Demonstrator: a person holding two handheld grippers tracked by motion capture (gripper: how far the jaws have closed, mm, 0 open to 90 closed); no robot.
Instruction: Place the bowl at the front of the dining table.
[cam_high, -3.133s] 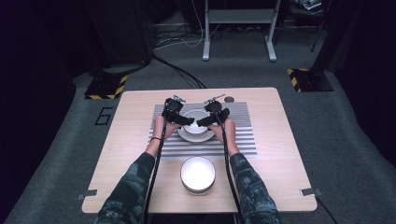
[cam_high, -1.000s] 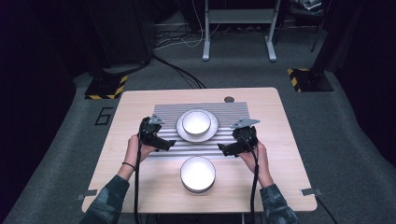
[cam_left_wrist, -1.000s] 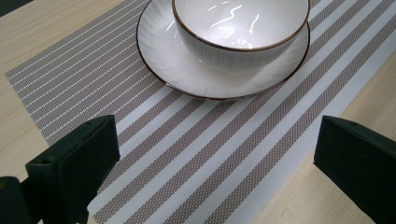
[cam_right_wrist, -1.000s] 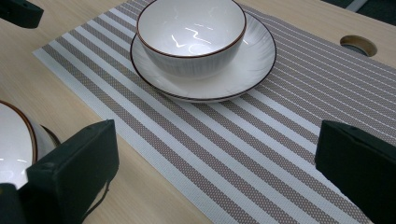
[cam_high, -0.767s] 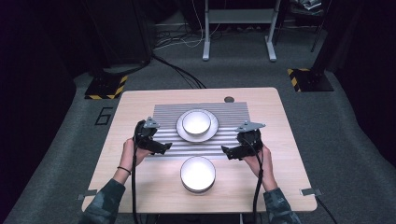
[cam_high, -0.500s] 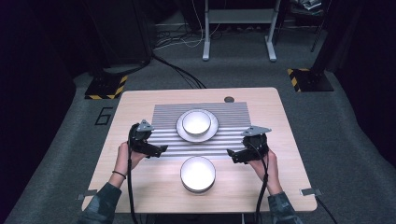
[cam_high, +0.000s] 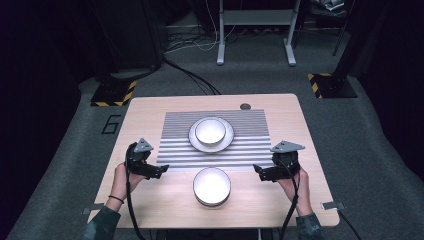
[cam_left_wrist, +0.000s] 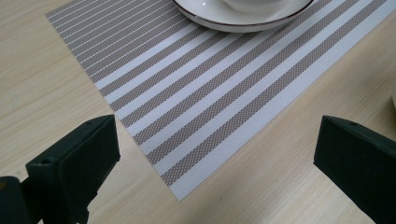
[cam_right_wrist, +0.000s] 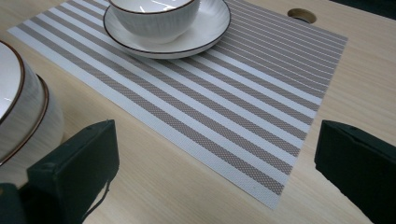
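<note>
- Your landmark is the grey-and-white striped woven placemat (cam_high: 214, 139), lying flat on the far middle of the pale wooden table (cam_high: 150, 112).
- A white ribbed bowl with a dark rim (cam_high: 210, 131) sits in a white dark-rimmed saucer (cam_high: 226, 142) on the far half of the placemat. In the left gripper view the frame cuts off all but the near edge of the saucer (cam_left_wrist: 243, 21).
- A stack of white dark-rimmed bowls (cam_high: 212, 186) stands on bare wood just off the placemat's near edge. How many are stacked is hard to make out; the right gripper view cuts off the stack (cam_right_wrist: 21, 116) at its left side.
- Your left gripper (cam_high: 156, 171) hangs off the placemat's near left corner, jaws spread wide, holding nothing.
- Your right gripper (cam_high: 258, 171) hangs off the placemat's near right corner, jaws likewise spread and empty.
- A round cable hole (cam_high: 244, 106) lies just beyond the placemat's far edge.
- Around the table, grey carpet (cam_high: 350, 130), black cables and a metal frame's legs; the rest of the room is too dark to read.
</note>
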